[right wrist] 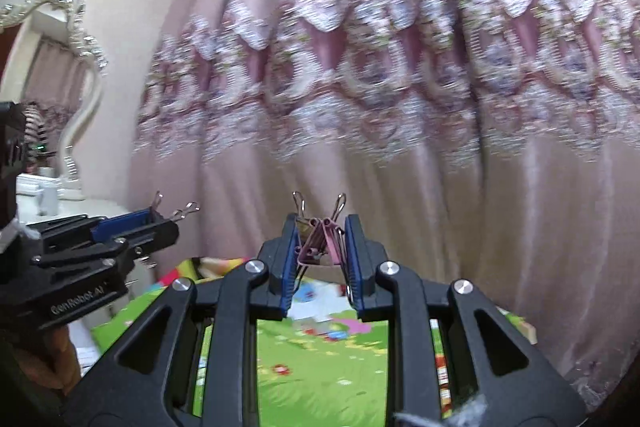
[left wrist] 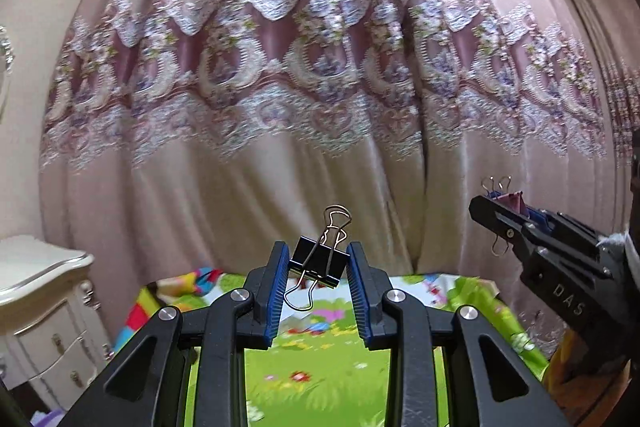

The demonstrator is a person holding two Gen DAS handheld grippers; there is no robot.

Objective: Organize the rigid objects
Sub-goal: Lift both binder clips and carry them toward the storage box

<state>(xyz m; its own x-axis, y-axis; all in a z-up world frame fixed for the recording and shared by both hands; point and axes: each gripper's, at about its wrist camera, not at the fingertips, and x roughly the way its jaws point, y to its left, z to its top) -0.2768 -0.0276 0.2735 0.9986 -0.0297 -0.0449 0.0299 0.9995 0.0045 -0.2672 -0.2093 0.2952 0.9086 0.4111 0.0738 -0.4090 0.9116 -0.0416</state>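
My left gripper (left wrist: 318, 263) is shut on a black binder clip (left wrist: 318, 262) with silver wire handles, held tilted in the air in front of the curtain. My right gripper (right wrist: 320, 243) is shut on a pink binder clip (right wrist: 318, 239) whose wire handles stick up. In the left wrist view the right gripper (left wrist: 494, 207) comes in from the right with the pink clip (left wrist: 510, 201) at its tip. In the right wrist view the left gripper (right wrist: 160, 223) comes in from the left, wire handles showing at its tip.
A pink curtain (left wrist: 320, 67) with an embroidered band fills the background. A colourful green play mat (left wrist: 320, 355) lies below. A white dresser (left wrist: 44, 307) stands at the left, with an ornate mirror (right wrist: 68, 67) above it.
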